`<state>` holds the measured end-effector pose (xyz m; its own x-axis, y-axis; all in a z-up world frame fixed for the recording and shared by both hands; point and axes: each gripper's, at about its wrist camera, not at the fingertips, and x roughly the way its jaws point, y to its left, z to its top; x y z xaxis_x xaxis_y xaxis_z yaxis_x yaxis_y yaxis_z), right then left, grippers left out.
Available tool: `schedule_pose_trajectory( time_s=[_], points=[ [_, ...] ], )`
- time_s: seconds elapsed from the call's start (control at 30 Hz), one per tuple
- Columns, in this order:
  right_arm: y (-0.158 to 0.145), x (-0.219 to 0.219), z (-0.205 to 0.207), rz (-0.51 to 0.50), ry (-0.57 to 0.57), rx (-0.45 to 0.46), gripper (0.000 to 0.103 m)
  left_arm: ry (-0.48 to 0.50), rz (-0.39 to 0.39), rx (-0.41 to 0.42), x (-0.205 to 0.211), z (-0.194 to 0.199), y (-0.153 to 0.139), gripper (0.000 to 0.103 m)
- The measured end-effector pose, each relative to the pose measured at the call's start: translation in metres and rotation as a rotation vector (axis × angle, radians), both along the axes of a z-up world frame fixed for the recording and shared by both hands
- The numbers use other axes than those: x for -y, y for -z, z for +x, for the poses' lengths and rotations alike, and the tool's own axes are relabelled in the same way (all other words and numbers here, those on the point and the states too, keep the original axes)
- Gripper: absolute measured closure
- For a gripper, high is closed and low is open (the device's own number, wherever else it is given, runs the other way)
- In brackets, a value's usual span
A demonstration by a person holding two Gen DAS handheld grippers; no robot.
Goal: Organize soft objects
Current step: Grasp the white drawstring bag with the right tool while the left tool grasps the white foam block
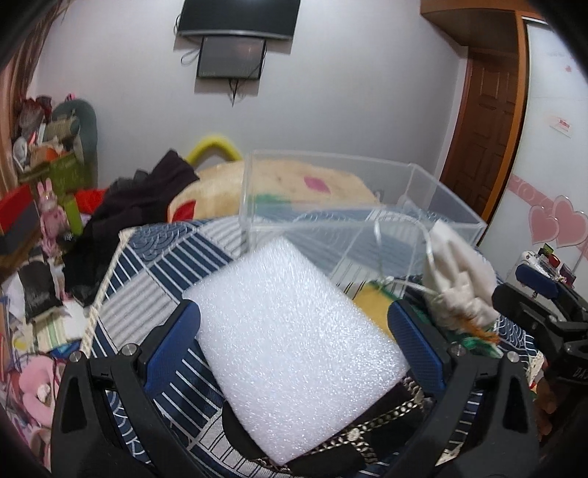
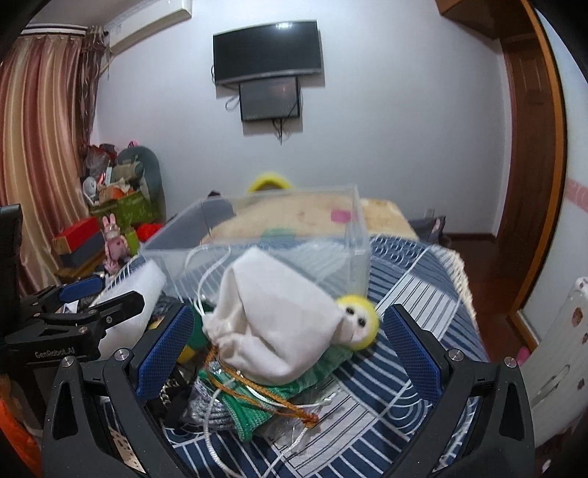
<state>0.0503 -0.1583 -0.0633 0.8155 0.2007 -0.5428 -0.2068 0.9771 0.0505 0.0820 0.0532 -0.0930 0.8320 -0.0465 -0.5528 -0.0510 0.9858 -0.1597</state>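
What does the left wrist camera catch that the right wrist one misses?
Only the left wrist view shows the foam block's full face between the left gripper's open fingers, plus pink hearts on the wall. Only the right wrist view shows the yellow toy, the curtain and the right gripper open around the white pouch. Both show the clear box, the pouch and the TV.
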Motion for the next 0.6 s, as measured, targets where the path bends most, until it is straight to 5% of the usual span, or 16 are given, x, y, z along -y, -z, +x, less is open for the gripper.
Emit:
schedule_pose_trajectory(
  time_s=[0.3, 0.6],
  points=[
    [0.019, -0.008, 0.015, 0.048, -0.03, -0.099, 0.019, 0.023, -0.021, 0.015, 0.002, -0.007, 0.007, 0.002],
    [0.022, -0.017, 0.013, 0.029, -0.077, -0.108, 0.058, 0.072, -0.017, 0.026, 0.008, -0.017, 0.001, 0.032]
  ],
)
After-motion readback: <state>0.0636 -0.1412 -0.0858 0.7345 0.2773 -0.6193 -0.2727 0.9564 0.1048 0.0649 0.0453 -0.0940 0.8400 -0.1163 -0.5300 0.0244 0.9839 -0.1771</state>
